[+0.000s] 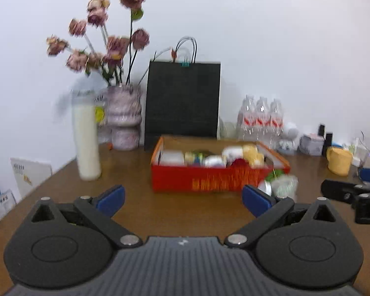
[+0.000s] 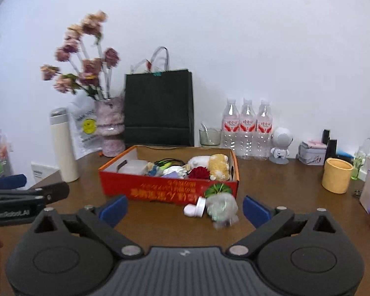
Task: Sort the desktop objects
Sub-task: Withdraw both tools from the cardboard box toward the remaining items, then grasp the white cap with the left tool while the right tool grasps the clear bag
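Note:
A red cardboard box (image 2: 160,193) (image 1: 209,181) sits mid-table, holding a plush toy (image 2: 218,166), a red flower (image 2: 199,172), a clear case (image 2: 133,166) and other small items. In front of its right corner lie a small white bottle (image 2: 196,207), a clear plastic bag (image 2: 220,208) (image 1: 283,185) and a green item (image 2: 218,188). My left gripper (image 1: 182,197) is open and empty, short of the box. My right gripper (image 2: 185,208) is open and empty, the bottle and bag between its blue fingertips' line of sight.
Along the wall stand a flower vase (image 2: 109,128), a white thermos (image 2: 63,145), a black paper bag (image 2: 159,108), a glass (image 2: 209,137), three water bottles (image 2: 246,130), an astronaut figure (image 2: 281,145), a tin (image 2: 312,153) and a yellow cup (image 2: 336,178).

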